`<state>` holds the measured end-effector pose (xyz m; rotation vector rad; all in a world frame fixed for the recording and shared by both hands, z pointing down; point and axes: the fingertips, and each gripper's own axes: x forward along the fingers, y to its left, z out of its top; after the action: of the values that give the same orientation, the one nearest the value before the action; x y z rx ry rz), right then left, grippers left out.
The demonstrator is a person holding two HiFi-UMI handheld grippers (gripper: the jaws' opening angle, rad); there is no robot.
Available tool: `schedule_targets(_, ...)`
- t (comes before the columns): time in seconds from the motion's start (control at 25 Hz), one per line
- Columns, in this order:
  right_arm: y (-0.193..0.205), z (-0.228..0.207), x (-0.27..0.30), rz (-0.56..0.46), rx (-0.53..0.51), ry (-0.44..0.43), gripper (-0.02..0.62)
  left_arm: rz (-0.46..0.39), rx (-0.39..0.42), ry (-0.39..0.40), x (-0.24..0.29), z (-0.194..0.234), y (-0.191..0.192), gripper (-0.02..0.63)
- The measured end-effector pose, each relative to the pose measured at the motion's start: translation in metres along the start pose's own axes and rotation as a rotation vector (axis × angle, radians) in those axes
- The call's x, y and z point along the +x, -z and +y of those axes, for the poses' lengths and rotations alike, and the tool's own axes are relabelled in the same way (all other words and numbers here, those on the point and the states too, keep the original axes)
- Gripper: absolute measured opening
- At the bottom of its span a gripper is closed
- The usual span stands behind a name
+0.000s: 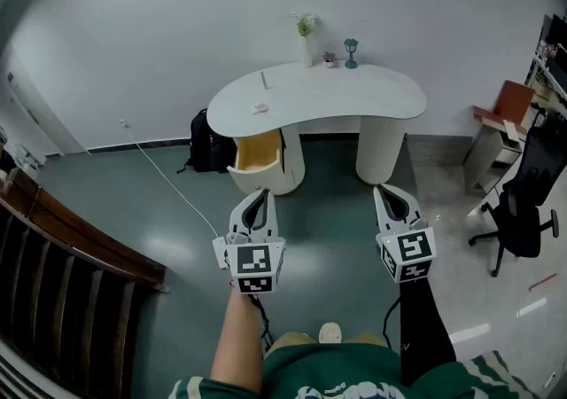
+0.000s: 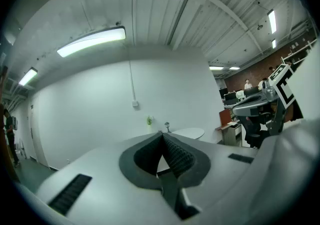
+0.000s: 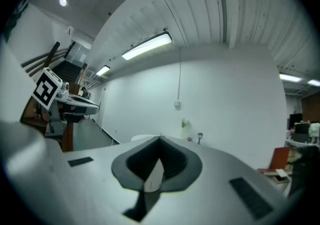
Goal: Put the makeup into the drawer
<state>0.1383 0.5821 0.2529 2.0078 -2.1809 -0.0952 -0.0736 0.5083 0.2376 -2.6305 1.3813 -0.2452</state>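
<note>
A white kidney-shaped table (image 1: 354, 100) stands by the far wall. On its left part lie a small pink item (image 1: 260, 108) and a thin pale stick (image 1: 263, 80). Under that end a drawer (image 1: 257, 156) with a yellowish inside is pulled open. Both grippers are held level over the floor, well short of the table. My left gripper (image 1: 258, 196) points at the drawer, jaws shut and nothing in them (image 2: 161, 134). My right gripper (image 1: 390, 191) is to its right, also shut and holding nothing (image 3: 160, 139).
A vase with a flower (image 1: 306, 41), a tiny pink ornament (image 1: 329, 59) and a teal lamp figurine (image 1: 351, 52) stand at the table's back. A black backpack (image 1: 211, 142) and a white cable (image 1: 168, 180) lie left of the drawer. A black office chair (image 1: 523, 211) is at right, a dark wooden railing (image 1: 53, 246) at left.
</note>
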Motion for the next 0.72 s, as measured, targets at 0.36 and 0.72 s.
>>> schedule_targets(0.36,-0.003,0.003,-0.004,-0.014,0.003,-0.017,0.003,0.007,-0.013,-0.010,0.001,-0.002,0.000,0.000)
schedule_targets(0.72,-0.004,-0.005,-0.003,-0.034,0.035,-0.027,0.003,-0.034,-0.070,0.060,0.011,-0.009,-0.014,0.187)
